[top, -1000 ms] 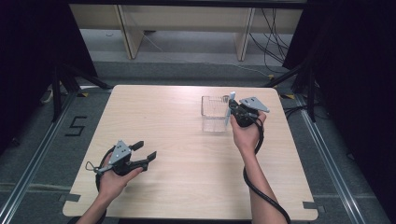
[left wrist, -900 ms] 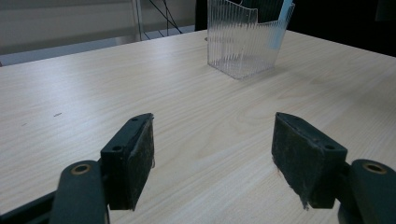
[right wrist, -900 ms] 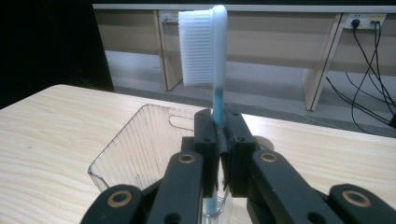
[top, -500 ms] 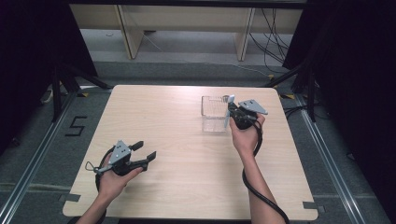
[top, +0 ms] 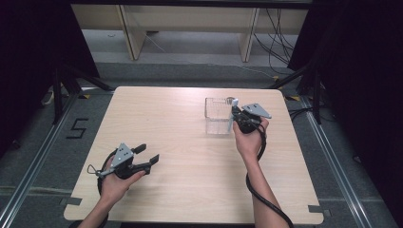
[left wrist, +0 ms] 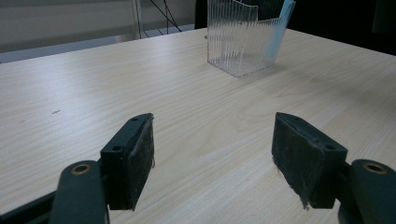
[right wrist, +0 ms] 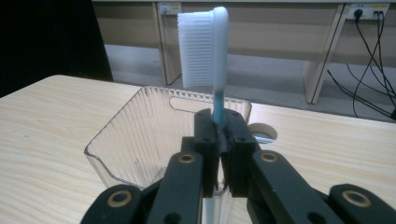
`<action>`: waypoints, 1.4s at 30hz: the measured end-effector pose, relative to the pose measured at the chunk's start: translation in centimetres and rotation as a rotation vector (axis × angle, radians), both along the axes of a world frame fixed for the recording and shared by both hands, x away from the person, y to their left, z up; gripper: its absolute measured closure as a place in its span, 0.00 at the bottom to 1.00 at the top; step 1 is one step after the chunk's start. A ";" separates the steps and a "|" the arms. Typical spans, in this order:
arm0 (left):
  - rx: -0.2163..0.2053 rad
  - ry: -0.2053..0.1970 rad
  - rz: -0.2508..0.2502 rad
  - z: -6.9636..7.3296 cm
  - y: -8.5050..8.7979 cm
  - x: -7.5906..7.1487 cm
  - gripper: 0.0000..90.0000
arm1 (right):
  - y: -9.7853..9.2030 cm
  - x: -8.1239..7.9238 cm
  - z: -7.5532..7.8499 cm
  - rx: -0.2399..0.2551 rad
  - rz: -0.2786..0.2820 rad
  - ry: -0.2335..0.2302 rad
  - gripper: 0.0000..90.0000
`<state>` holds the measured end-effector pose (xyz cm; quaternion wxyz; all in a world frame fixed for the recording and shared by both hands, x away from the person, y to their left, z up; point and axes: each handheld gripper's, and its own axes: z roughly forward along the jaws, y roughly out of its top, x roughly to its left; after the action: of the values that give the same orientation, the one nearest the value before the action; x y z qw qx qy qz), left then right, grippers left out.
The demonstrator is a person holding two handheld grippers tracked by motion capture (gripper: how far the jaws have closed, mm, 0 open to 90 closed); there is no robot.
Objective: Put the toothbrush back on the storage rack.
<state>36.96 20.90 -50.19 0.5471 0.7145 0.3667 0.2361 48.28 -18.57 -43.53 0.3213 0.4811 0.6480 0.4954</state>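
A toothbrush (right wrist: 208,51) with a white bristle head and a light blue handle stands upright in my right gripper (right wrist: 223,140), whose jaws are shut on the handle. It is held over the near right corner of a clear ribbed plastic container (right wrist: 135,135). In the high view the right gripper (top: 236,115) is at the right side of the container (top: 216,116), near the table's far right. My left gripper (top: 148,154) rests open at the near left, nothing between its pads (left wrist: 140,158). In the left gripper view, the container (left wrist: 238,42) and the blue handle (left wrist: 279,28) are far ahead.
The light wooden table (top: 190,156) has a small round hole (right wrist: 262,134) just behind the container. Cables trail from both grippers. Beyond the far edge are pale shelf legs (top: 129,31) and floor cables (top: 280,42). Black frame posts stand at both sides.
The right gripper with the toothbrush has shifted slightly left toward the container. The left gripper has stayed where it was.
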 end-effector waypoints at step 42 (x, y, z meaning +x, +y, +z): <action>0.008 0.004 -0.005 -0.1 -0.1 0.1 0.33 | -0.4 -0.1 -1.1 0.009 -0.015 0.027 0.91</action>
<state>37.02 20.85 -50.27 0.5441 0.7181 0.3651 0.2346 48.20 -18.97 -44.65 0.3141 0.4939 0.6465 0.4893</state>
